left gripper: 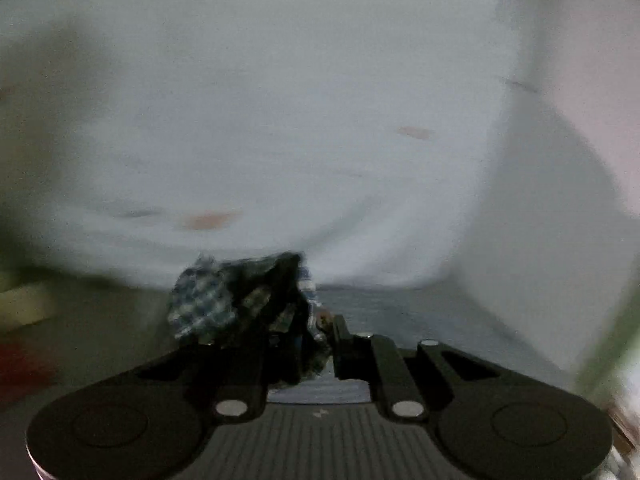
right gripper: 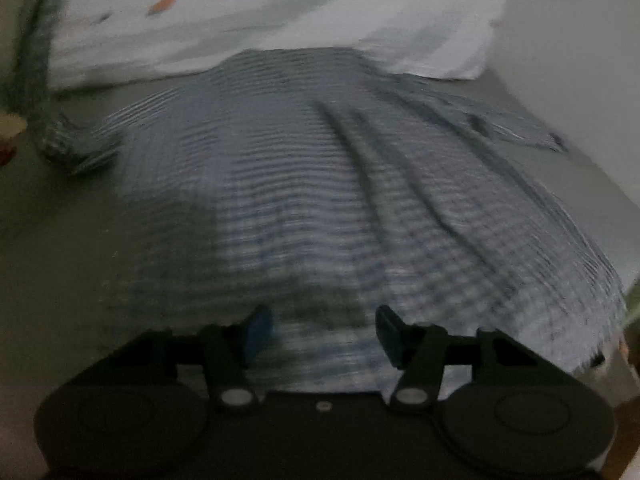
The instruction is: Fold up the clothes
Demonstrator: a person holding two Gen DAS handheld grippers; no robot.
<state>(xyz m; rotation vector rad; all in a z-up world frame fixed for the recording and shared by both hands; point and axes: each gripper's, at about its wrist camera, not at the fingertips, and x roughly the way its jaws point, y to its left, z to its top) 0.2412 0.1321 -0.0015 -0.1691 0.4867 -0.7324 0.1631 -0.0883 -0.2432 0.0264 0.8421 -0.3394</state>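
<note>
Checked shirt point(right gripper: 320, 184) is spread flat; a bunched part is clamped in the left claw point(left gripper: 316, 344), apparently for folding; right claw point(right gripper: 324, 332) is held open above it.

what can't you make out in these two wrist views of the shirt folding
- Left wrist view: which part of the checked shirt the left tongs pinch; the cloth is bunched and blurred.
- Right wrist view: whether the right tongs, jaws apart, touch the shirt below; blur hides it.
- Both views: the orange marks on the white cloth are too smeared to identify.
</note>
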